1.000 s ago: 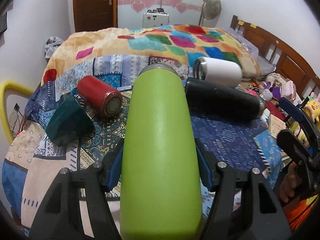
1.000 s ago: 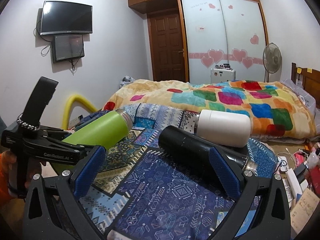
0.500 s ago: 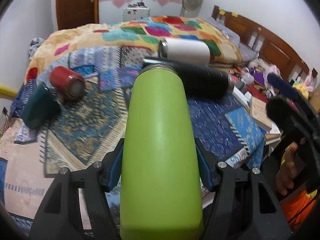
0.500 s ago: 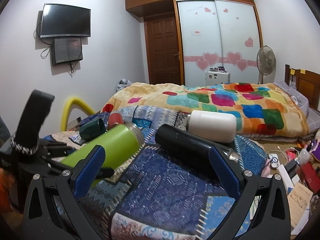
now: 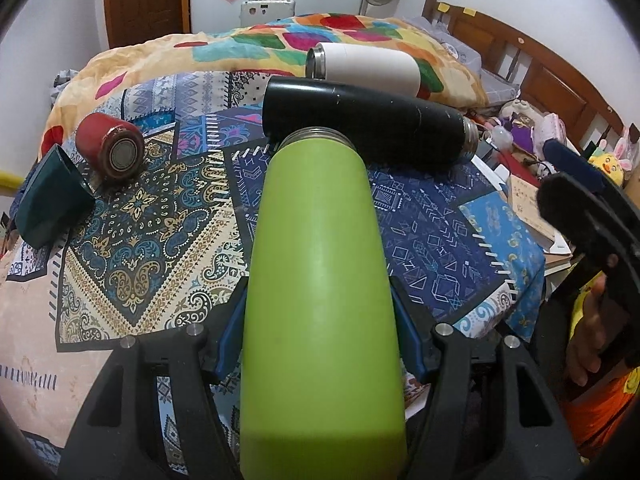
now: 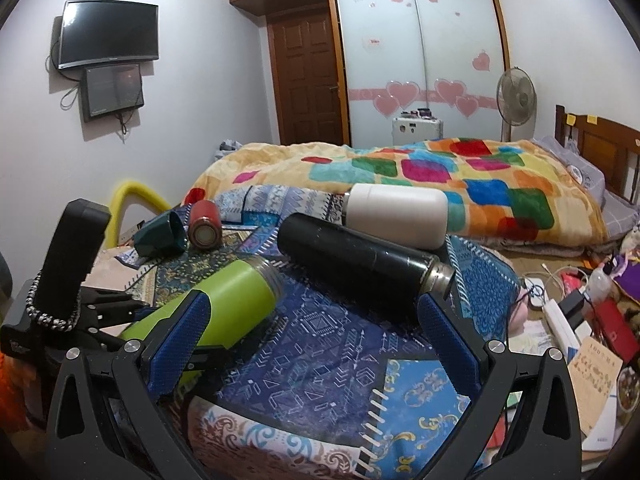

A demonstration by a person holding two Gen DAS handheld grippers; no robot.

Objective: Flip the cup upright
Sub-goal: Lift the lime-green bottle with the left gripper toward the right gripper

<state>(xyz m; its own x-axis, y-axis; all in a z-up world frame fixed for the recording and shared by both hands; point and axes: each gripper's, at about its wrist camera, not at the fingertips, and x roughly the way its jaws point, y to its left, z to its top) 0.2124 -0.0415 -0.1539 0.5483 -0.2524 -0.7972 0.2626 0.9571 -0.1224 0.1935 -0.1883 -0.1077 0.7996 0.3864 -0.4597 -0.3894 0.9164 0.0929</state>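
My left gripper [image 5: 318, 328] is shut on a lime green cup [image 5: 320, 280], a tall flask held off the patterned cloth [image 5: 160, 240], its steel mouth pointing away from me. In the right wrist view the green cup [image 6: 224, 300] tilts up to the right, above the cloth. My right gripper [image 6: 316, 344] is open and empty over the blue cloth [image 6: 320, 360], apart from the cup. A black flask [image 5: 368, 124], a white cup [image 5: 364, 66], a red cup [image 5: 110, 146] and a dark green cup [image 5: 48, 196] lie on their sides.
A colourful blanket [image 6: 440, 176] covers the bed behind. Books, cables and toys [image 6: 592, 320] clutter the floor at the right. A wooden headboard [image 5: 520, 56] stands at far right. My right gripper's handle shows in the left view [image 5: 592, 232].
My left gripper has carried the green cup upward and back toward me, tilting its mouth up. The right gripper has pulled back and risen slightly, still open.
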